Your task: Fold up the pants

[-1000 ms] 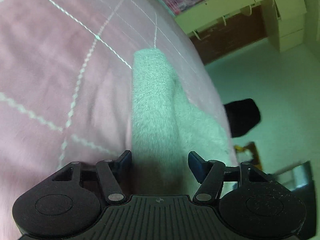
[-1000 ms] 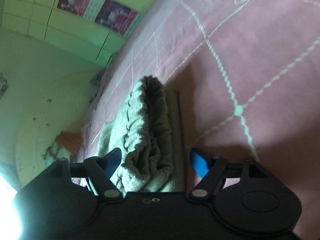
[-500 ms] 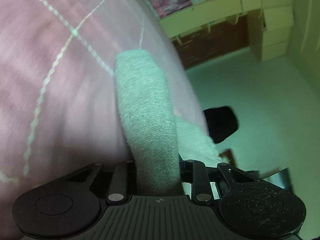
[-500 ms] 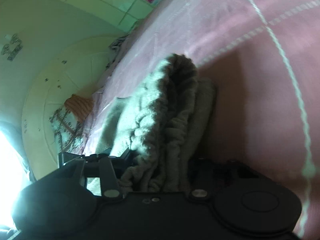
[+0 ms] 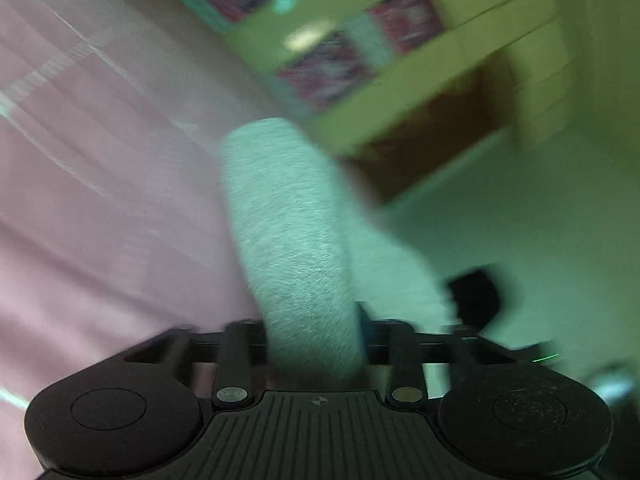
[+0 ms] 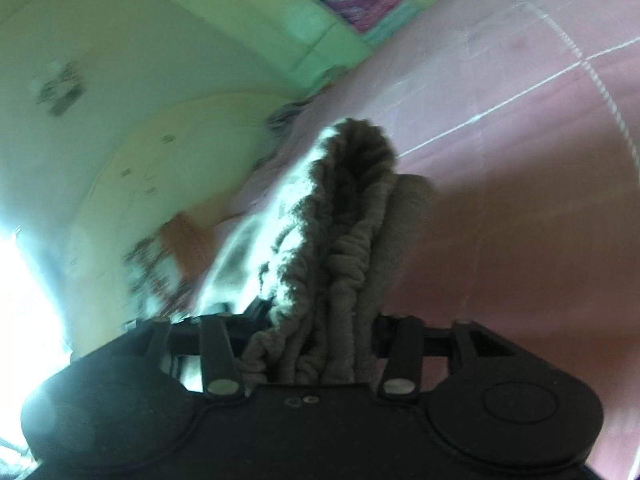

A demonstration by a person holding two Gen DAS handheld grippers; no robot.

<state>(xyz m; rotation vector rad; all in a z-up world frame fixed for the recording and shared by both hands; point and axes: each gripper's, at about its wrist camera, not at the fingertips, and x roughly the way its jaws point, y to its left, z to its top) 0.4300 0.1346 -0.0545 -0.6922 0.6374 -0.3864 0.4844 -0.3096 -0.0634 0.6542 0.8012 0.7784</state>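
The grey fleece pants (image 5: 288, 220) are folded into a thick roll that runs forward from my left gripper (image 5: 310, 320) over the pink checked bedspread (image 5: 100, 200). The roll fills the gap between the jaws; they are opening, though the blue pad (image 5: 362, 320) still presses the fabric. In the right wrist view the gathered waistband end of the pants (image 6: 352, 208) bunches up between the jaws of my right gripper (image 6: 320, 316). These jaws are opening too, still squeezing the folds. The bedspread (image 6: 520, 160) lies below.
The bed's edge runs beside the pants in both views. Beyond it are the pale floor (image 5: 520, 220), a dark object (image 5: 476, 292) on it, and yellow shelving with posters (image 5: 332, 64). An orange patterned cloth (image 6: 188, 240) lies off the bed on the right gripper's side.
Both grippers stood open astride the pants a second ago. They have closed on the fabric and carried it up and across the bed, and both views are now blurred by the motion.
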